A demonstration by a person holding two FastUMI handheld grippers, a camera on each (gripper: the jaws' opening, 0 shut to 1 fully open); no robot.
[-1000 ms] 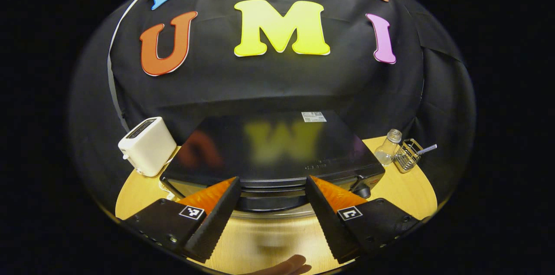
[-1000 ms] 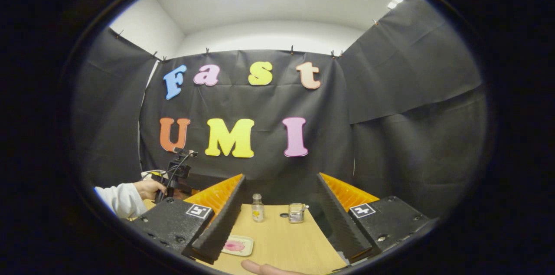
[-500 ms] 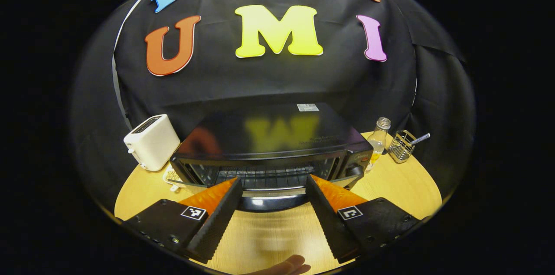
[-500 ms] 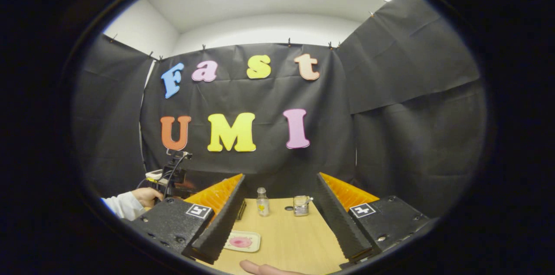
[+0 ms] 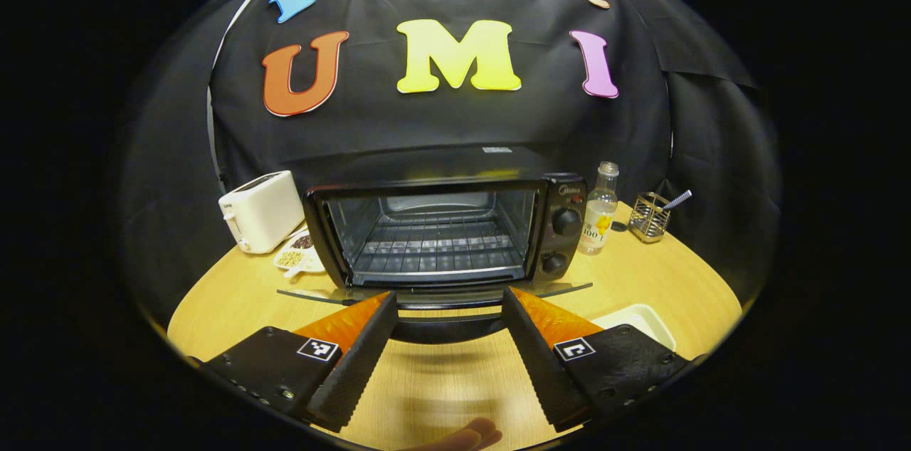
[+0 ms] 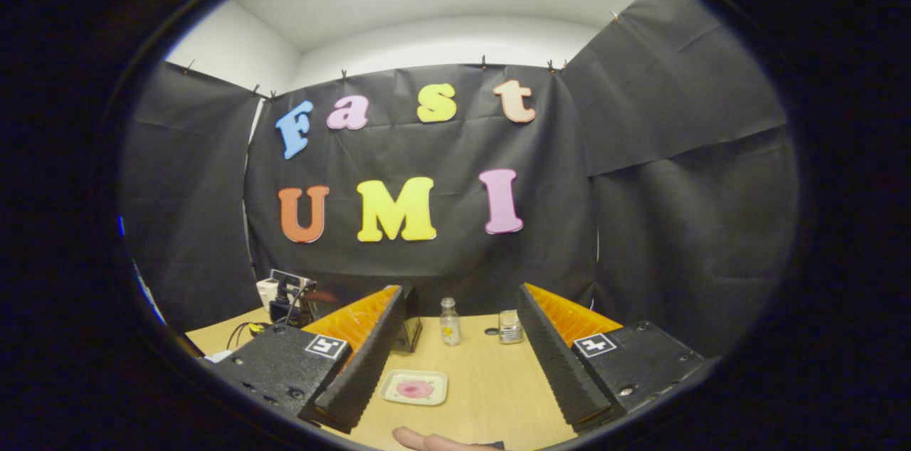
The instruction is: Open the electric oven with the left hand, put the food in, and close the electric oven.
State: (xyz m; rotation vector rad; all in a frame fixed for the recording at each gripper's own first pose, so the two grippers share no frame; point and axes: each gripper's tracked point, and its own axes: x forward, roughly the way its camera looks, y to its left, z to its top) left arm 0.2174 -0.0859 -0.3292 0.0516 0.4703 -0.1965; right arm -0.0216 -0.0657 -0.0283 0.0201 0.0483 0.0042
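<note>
Your left gripper (image 5: 448, 309) spread wide, nothing between serrated fingers, facing boxy black electric oven (image 5: 441, 223) mid-table. Glass door (image 5: 434, 293) down flat, wire rack inside, two round knobs (image 5: 566, 222). Your right gripper (image 6: 455, 326) likewise apart, empty. One pink food piece (image 6: 414, 388) on pale rectangular tray (image 6: 427, 398), light wooden table (image 6: 491, 394). One glass bottle (image 5: 600, 208), one white toaster (image 5: 260, 210).
</note>
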